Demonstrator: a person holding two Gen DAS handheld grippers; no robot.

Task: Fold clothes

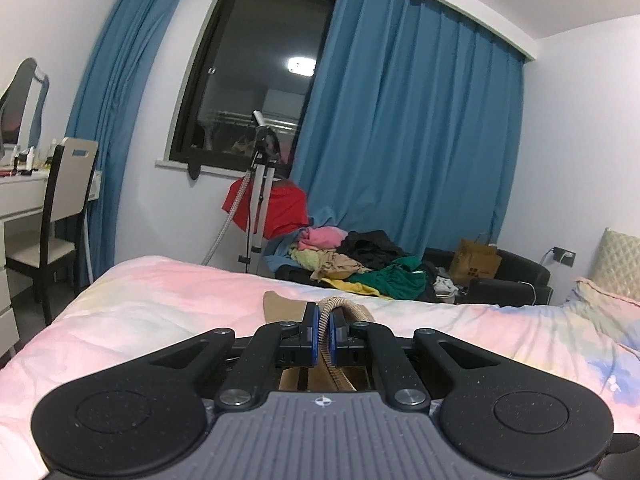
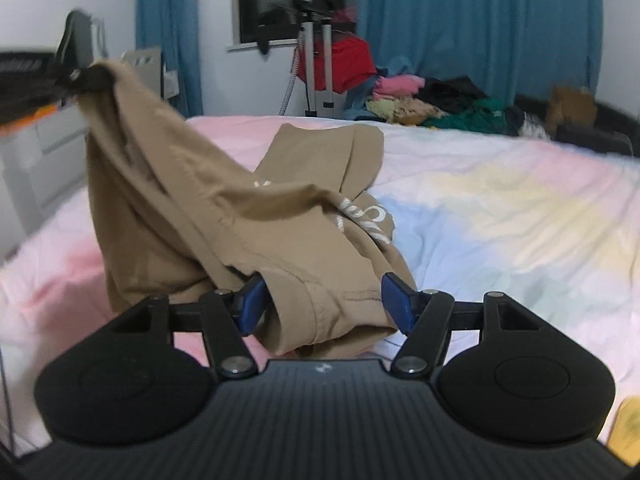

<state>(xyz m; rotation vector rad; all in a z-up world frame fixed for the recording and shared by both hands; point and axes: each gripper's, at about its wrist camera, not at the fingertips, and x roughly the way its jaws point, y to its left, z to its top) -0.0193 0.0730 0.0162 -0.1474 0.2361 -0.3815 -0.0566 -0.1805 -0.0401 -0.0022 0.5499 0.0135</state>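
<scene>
A tan garment (image 2: 240, 220) with white lettering lies partly on the pastel bedspread (image 2: 500, 200), one corner lifted up to the left. In the right wrist view the left gripper (image 2: 76, 78), dark and blurred, holds that raised corner. In the left wrist view my left gripper (image 1: 325, 316) is shut on a ribbed edge of the tan garment (image 1: 280, 308), above the bedspread (image 1: 160, 300). My right gripper (image 2: 324, 300) is open, its blue pads (image 2: 250, 304) wide apart. A folded bunch of the garment sits between them, unclamped.
A pile of mixed clothes (image 1: 360, 260) lies on a dark sofa beyond the bed, with a paper bag (image 1: 474, 262) beside it. A tripod (image 1: 260, 200) draped with red cloth stands by the window. A chair (image 1: 68, 200) and white desk are left; pillows (image 1: 608, 300) right.
</scene>
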